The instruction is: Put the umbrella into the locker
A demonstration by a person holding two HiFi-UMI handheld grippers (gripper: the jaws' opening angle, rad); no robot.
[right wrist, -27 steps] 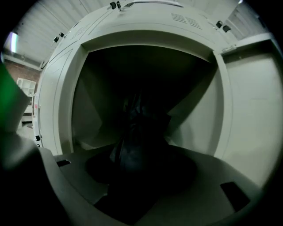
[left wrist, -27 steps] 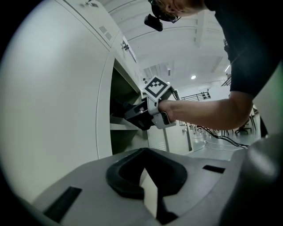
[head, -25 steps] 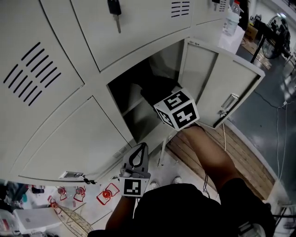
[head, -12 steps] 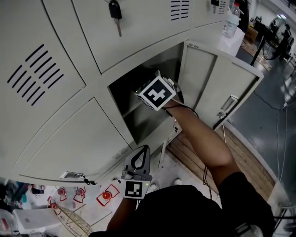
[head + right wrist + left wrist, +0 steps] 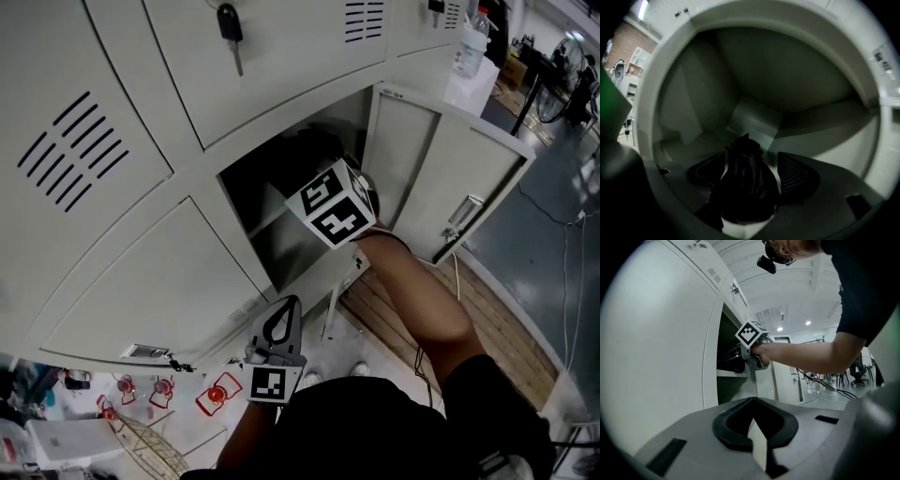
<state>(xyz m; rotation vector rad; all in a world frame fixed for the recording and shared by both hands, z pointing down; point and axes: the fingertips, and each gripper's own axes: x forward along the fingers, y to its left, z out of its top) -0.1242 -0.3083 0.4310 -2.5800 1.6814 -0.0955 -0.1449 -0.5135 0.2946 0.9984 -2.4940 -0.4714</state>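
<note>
The black folded umbrella (image 5: 745,183) lies inside the open locker compartment (image 5: 272,178), its bunched fabric pointing toward the back wall. My right gripper (image 5: 752,157) reaches into the locker mouth, and its marker cube (image 5: 333,216) shows at the opening. Its jaws are opening; the umbrella still sits between them, and the meshed right pad (image 5: 797,174) stands off the fabric. My left gripper (image 5: 292,302) hangs low in front of the lower locker door, fingers together and holding nothing; it shows again as the left gripper (image 5: 752,416).
The compartment's door (image 5: 441,178) stands swung open to the right. A key (image 5: 228,23) hangs from the locker door above. A bottle (image 5: 469,42) stands at the top right. A wooden pallet (image 5: 441,309) and red clips (image 5: 216,394) lie on the floor.
The right hand pushed deeper into the locker mouth, rolled, and its cube now shows other faces slightly further out. The left gripper has kept still.
</note>
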